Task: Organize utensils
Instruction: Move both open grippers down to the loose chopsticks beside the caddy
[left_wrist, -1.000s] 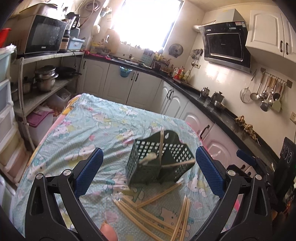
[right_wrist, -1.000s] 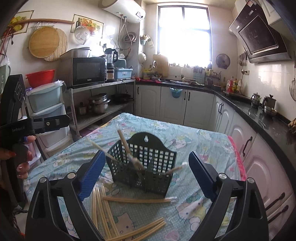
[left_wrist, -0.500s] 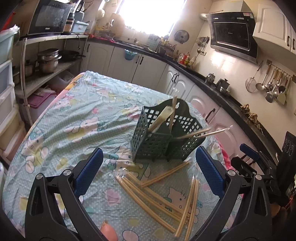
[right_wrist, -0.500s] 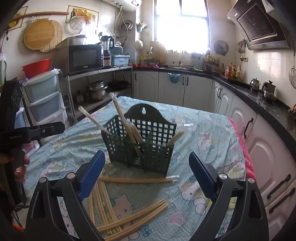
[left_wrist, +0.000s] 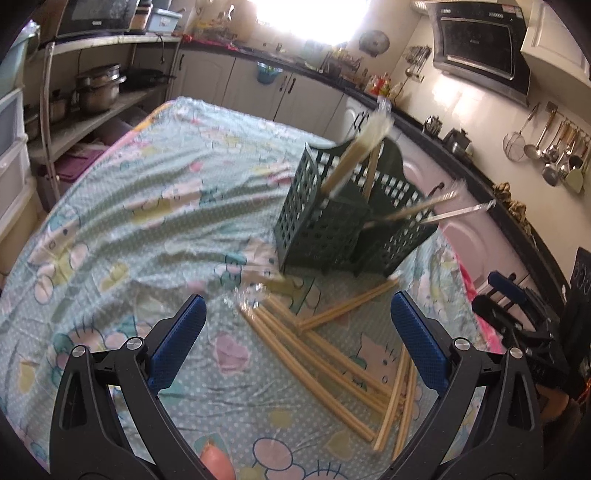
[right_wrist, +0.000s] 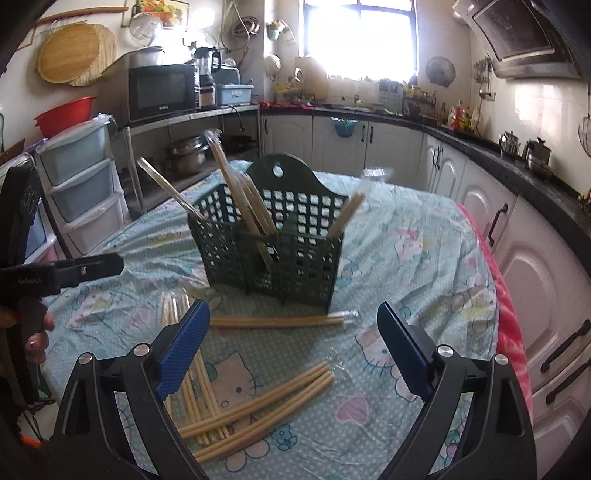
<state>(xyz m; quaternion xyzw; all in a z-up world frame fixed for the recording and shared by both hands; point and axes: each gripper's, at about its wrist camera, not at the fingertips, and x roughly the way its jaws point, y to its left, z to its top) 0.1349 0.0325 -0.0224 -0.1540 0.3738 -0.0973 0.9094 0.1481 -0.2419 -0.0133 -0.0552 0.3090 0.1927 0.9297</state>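
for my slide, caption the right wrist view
Open right claw above loose chopsticks before a green basket.

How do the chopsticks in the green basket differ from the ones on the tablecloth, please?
1. The basket chopsticks stand tilted, leaning out over the basket rim; the loose chopsticks lie flat on the tablecloth.
2. The basket ones are contained and sorted; the loose ones are scattered in front of it, some crossing.
Both sets look like the same pale sticks, some in clear wrappers.
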